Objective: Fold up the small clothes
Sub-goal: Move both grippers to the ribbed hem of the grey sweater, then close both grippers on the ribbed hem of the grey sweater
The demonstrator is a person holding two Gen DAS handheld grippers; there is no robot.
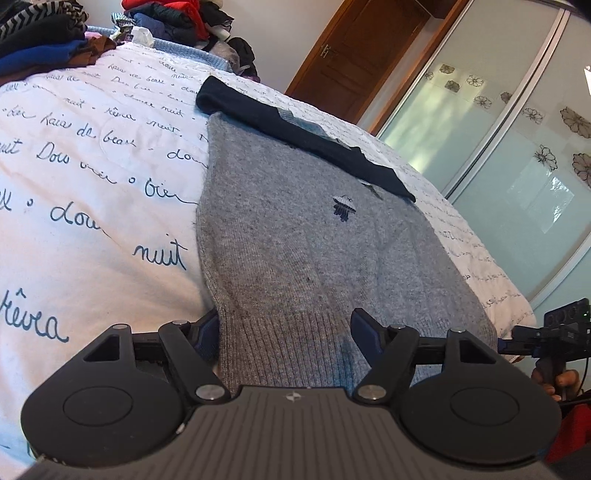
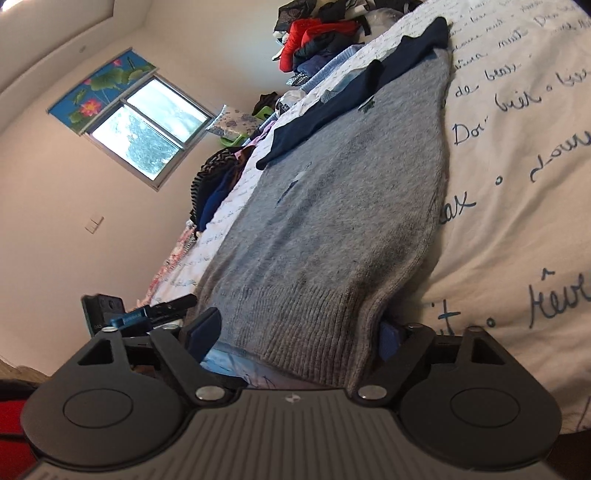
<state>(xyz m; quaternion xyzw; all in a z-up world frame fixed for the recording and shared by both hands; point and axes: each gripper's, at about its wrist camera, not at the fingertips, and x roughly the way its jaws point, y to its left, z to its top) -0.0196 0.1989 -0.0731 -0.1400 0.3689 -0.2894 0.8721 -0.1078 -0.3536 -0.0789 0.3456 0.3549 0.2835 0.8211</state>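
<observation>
**Left wrist view: hem between both grippers**

Left wrist view alone shows a wooden door (image 1: pixel 364 55); right wrist view alone a window (image 2: pixel 147 125). Left gripper (image 1: pixel 286 330) and right gripper (image 2: pixel 297 332) stand spread around the grey sweater's (image 1: pixel 295 236) ribbed hem, on the bedspread (image 1: pixel 92 177). Beyond the sweater, clothes pile (image 2: pixel 317 29).

Bed, white quilted cover (image 1: pixel 92 206) printed with blue script. On it: grey knit sweater (image 1: pixel 295 251), navy-trimmed, spread flat; piled clothes (image 1: pixel 48 44) at far edge.

Daylit window (image 2: pixel 147 122), wooden door (image 1: pixel 369 48), frosted wardrobe (image 1: pixel 517 147).
</observation>
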